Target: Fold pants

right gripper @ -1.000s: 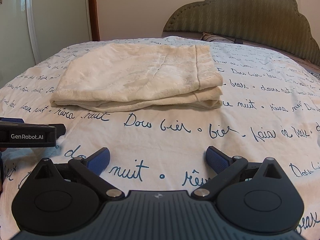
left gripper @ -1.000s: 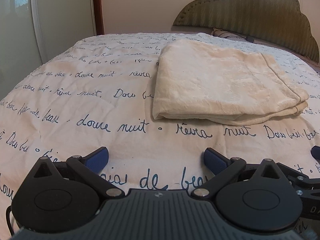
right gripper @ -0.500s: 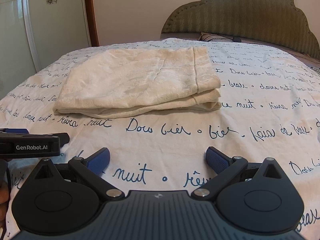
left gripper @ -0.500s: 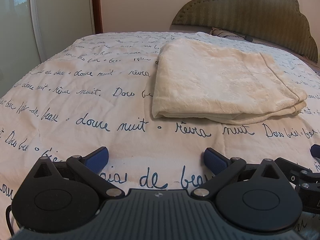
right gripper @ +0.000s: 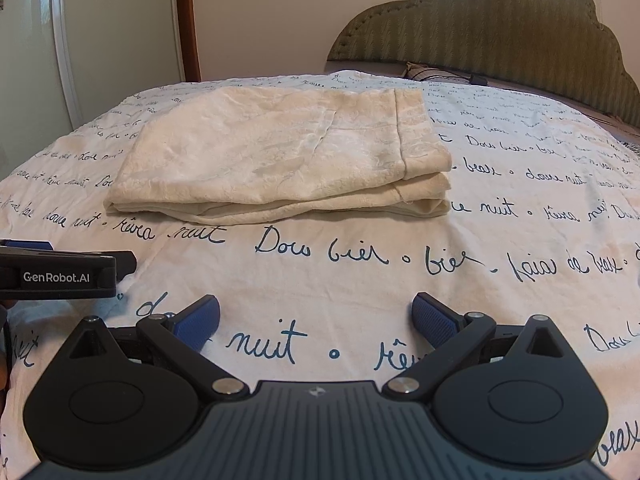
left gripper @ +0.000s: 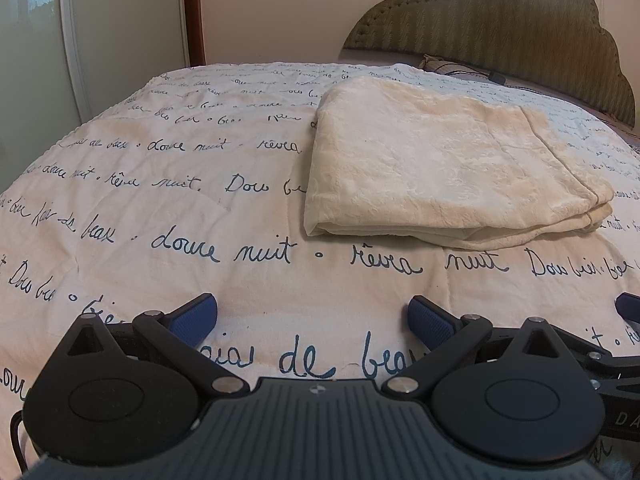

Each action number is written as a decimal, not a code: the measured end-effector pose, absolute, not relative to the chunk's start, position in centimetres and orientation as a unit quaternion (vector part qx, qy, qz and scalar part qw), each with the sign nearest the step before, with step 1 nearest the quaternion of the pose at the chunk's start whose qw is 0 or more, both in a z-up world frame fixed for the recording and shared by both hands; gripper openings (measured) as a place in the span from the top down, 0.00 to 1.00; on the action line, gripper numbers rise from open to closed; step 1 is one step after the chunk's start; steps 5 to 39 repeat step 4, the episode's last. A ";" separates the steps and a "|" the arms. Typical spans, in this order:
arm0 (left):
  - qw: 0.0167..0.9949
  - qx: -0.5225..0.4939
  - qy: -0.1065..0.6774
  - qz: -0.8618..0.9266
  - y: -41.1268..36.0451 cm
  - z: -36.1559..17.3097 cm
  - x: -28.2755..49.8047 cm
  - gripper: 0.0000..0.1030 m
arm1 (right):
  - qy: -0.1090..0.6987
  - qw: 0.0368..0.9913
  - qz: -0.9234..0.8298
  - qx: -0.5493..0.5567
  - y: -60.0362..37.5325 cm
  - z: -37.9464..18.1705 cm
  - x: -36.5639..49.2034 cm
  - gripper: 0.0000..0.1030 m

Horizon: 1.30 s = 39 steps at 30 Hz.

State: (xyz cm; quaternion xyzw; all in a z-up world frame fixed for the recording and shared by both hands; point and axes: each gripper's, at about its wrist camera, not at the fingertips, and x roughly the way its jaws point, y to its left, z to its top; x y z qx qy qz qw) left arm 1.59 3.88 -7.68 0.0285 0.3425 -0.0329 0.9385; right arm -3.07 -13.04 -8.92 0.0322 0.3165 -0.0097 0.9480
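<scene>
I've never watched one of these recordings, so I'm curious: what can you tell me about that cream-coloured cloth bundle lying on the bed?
The folded pants are cream, of a soft fabric with a faint crinkled pattern. They lie flat as a neat, roughly rectangular stack of several layers, the layered edges facing the cameras and a stitched seam running near the right end. They rest on the bedspread, which is printed with blue handwriting, and nothing else touches them. Both the left gripper and the right gripper are open and short of them.
</scene>
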 end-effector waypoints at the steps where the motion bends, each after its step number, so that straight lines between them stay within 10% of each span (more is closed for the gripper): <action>1: 0.939 0.028 0.342 -0.033 3.9 -7.7 1.6 0.00 | 0.317 0.948 -0.010 0.032 -13.0 -8.9 -3.1 0.00; 39: 0.939 0.029 0.341 -0.034 3.9 -7.7 1.6 0.00 | 0.317 0.948 -0.010 0.032 -13.0 -8.9 -3.1 0.00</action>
